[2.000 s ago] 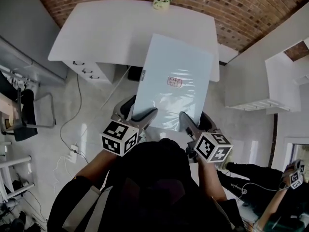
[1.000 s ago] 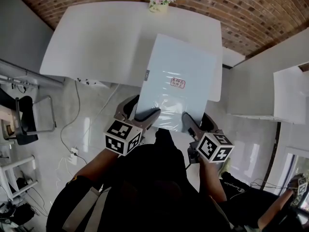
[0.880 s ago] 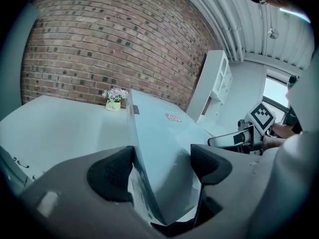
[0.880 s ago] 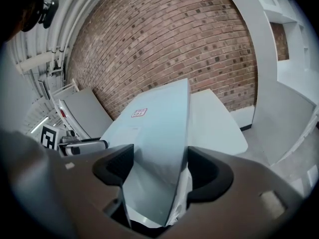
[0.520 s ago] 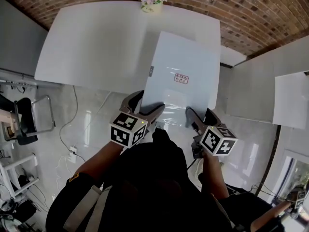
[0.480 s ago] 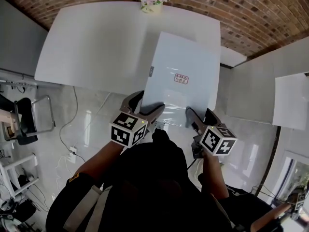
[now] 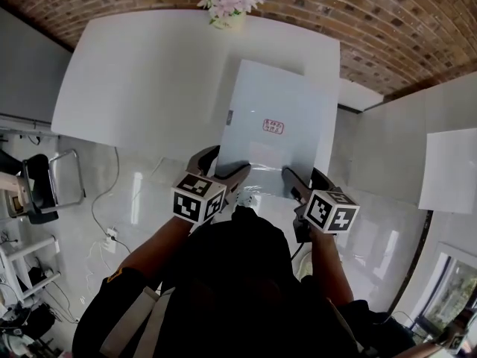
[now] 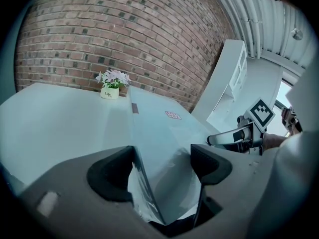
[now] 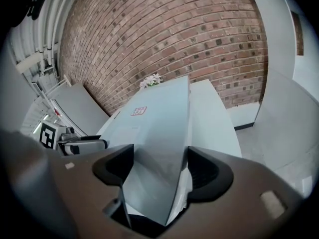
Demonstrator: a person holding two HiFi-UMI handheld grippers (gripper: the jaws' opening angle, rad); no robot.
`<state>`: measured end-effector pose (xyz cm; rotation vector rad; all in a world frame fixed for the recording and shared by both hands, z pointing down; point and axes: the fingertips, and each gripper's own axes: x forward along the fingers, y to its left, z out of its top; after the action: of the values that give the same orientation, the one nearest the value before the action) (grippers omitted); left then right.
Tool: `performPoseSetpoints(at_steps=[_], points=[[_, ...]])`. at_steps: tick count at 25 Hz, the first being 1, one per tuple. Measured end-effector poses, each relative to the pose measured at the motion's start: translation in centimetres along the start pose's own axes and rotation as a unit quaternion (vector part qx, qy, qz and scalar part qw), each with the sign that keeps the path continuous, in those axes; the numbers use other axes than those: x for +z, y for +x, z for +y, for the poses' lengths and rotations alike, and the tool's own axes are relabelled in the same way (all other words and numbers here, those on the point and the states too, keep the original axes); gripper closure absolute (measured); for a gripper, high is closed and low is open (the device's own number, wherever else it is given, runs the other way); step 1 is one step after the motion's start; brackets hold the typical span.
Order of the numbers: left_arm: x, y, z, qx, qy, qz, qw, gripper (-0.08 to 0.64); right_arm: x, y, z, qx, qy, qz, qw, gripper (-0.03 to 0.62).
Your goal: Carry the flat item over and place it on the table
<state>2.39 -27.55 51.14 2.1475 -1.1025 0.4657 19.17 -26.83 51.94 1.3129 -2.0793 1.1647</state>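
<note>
My left claw (image 7: 221,167) and right claw (image 7: 306,180) each pinch the near edge of the flat item (image 7: 279,110), one toward each corner, so the wide panel rides level and can't swing. In the head view its far part hangs over the right side of the white tabletop (image 7: 141,73), while the near edge and both claws are out over the floor. I judge the carrying nearly done and the setting down not yet. I can't tell whether the far edge touches the tabletop. A pot of flowers (image 7: 227,4) stands at the back edge, beyond the item.

In the left gripper view, the left claw (image 8: 162,166) is closed narrow on the item (image 8: 164,133), the crinkled clear wrap bunching between the jaws. The panel runs forward over the tabletop (image 8: 55,118), and the right claw (image 8: 234,137) grips the same edge off to the side.

In the right gripper view, the right claw (image 9: 159,171) likewise clamps the item (image 9: 159,113), which slopes up toward the flowers (image 9: 151,79). The left claw (image 9: 79,143) shows beside it. I hold only the edge so both claws can slip away once the panel lies flat.
</note>
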Motion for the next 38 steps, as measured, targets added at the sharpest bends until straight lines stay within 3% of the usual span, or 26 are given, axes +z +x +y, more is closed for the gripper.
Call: performPoseSetpoints(at_steps=[38], points=[[-2.1, 7.4, 5.7, 0.014, -0.06, 0.067, 0.9959, 0.181, 0.9, 8.6, -4.0, -0.007, -0.001, 0.08, 0.997, 0.252]])
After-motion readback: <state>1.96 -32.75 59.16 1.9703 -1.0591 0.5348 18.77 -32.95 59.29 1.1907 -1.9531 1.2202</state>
